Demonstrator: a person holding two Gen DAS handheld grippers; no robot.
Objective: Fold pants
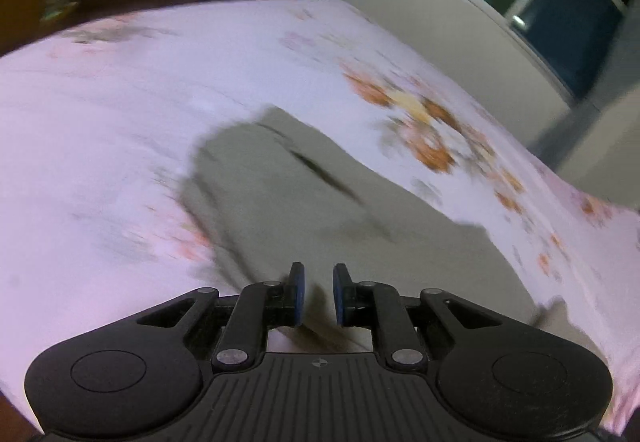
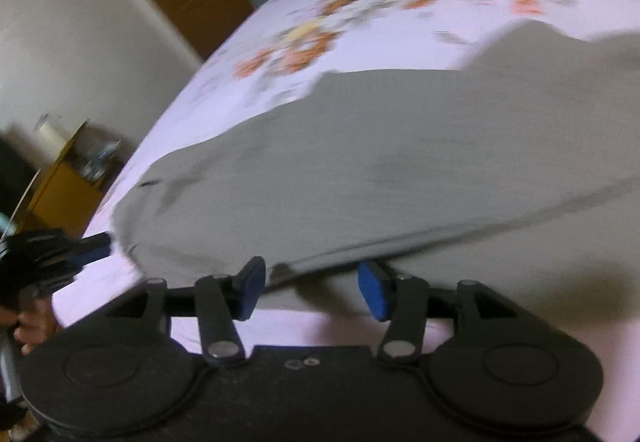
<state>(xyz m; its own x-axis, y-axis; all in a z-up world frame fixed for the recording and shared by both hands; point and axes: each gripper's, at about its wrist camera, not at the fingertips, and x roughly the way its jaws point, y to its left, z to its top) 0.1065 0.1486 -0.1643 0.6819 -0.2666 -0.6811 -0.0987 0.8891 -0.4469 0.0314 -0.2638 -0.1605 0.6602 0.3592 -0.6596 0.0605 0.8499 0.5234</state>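
Two grippers hung over one pair of grey pants (image 2: 400, 162) spread on one floral bedsheet (image 2: 400, 42).
The right gripper (image 2: 312, 290) stood released at the hem; the left gripper (image 1: 319, 294) was clenched on the fabric edge.

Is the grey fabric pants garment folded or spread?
Folded, at least partly: in the right wrist view the grey pants show an upper layer overlapping a lower one.

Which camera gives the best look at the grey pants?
The right wrist view: the grey pants fill most of it, lying on the flowered sheet. The left wrist view shows a smaller, blurrier part beyond the left gripper.
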